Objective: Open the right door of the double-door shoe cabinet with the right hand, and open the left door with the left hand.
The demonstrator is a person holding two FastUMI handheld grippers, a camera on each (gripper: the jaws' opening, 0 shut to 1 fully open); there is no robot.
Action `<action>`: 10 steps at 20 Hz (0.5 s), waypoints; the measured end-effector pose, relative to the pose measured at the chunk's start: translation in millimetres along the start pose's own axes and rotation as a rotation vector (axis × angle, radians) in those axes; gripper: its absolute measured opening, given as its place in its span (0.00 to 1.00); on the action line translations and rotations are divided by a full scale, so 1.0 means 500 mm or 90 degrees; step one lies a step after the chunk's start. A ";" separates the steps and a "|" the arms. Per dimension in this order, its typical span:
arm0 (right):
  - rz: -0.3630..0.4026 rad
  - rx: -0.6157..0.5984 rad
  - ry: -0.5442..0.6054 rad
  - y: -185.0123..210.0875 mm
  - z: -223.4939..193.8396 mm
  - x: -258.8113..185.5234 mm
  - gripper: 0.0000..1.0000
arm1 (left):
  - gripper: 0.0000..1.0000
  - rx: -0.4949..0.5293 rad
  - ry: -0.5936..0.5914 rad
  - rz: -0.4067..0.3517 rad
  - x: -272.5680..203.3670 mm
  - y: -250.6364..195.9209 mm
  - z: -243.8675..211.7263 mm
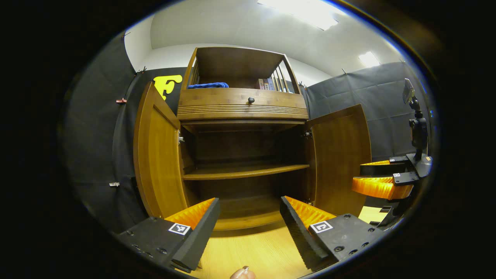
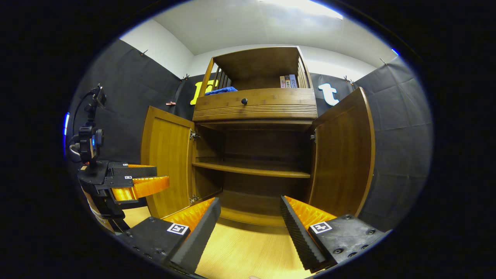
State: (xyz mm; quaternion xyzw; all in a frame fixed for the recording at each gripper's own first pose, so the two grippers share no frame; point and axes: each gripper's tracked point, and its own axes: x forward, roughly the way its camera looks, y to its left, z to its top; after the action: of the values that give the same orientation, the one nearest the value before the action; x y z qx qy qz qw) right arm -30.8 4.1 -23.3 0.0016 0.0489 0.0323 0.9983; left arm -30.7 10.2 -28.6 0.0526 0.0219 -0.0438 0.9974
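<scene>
Both hand-held grippers (image 1: 250, 217) (image 2: 250, 217) wide, empty; cabinet doors (image 1: 157, 155) (image 2: 343, 155) swung fully open.

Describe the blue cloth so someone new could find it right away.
Find the wooden cabinet with both lower doors swung open. Above its drawer is an open top shelf: the blue cloth lies at its left end, soft and crumpled, while upright books stand at the right.

Claw (image 1: 250, 228) bodies black — screws, square tag markers.

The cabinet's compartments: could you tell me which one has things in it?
The railed top compartment, above the drawer: it holds a blue cloth and books. The lower shelf is bare.
</scene>
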 end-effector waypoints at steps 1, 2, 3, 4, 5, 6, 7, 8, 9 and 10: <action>0.001 0.001 -0.003 -0.001 0.004 0.000 0.99 | 0.96 0.001 0.001 -0.001 -0.002 -0.003 -0.001; 0.002 0.003 -0.006 -0.002 0.007 0.001 0.97 | 0.96 0.002 0.001 -0.001 -0.002 -0.005 -0.001; 0.002 0.005 -0.008 -0.003 0.011 0.002 0.99 | 0.96 0.003 0.001 -0.002 -0.003 -0.007 -0.002; 0.001 0.005 -0.011 -0.005 0.014 0.004 0.99 | 1.00 0.005 0.000 -0.002 -0.004 -0.009 0.000; 0.000 0.005 -0.013 -0.007 0.016 0.004 0.95 | 1.00 0.005 0.000 -0.002 -0.003 -0.011 -0.001; -0.002 0.006 -0.015 -0.009 0.018 0.005 0.95 | 1.00 0.005 0.000 -0.003 -0.003 -0.012 0.000; -0.003 0.006 -0.016 -0.010 0.020 0.004 0.95 | 0.96 0.003 0.000 -0.003 -0.001 -0.012 -0.001; -0.006 0.006 -0.016 -0.013 0.020 0.005 0.97 | 1.00 0.001 0.001 -0.003 0.001 -0.012 -0.001; -0.008 0.005 -0.017 -0.015 0.020 0.003 0.97 | 1.00 0.000 0.002 -0.003 0.003 -0.012 -0.001; -0.010 0.004 -0.018 -0.019 0.021 0.005 0.97 | 0.96 0.000 0.003 -0.003 0.005 -0.013 -0.002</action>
State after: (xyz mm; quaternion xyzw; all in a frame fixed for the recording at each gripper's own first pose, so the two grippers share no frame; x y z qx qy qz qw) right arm -26.8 -5.3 -13.0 0.0050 0.0349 0.0245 0.9991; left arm -28.6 3.6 -30.1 0.0525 0.0248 -0.0461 0.9972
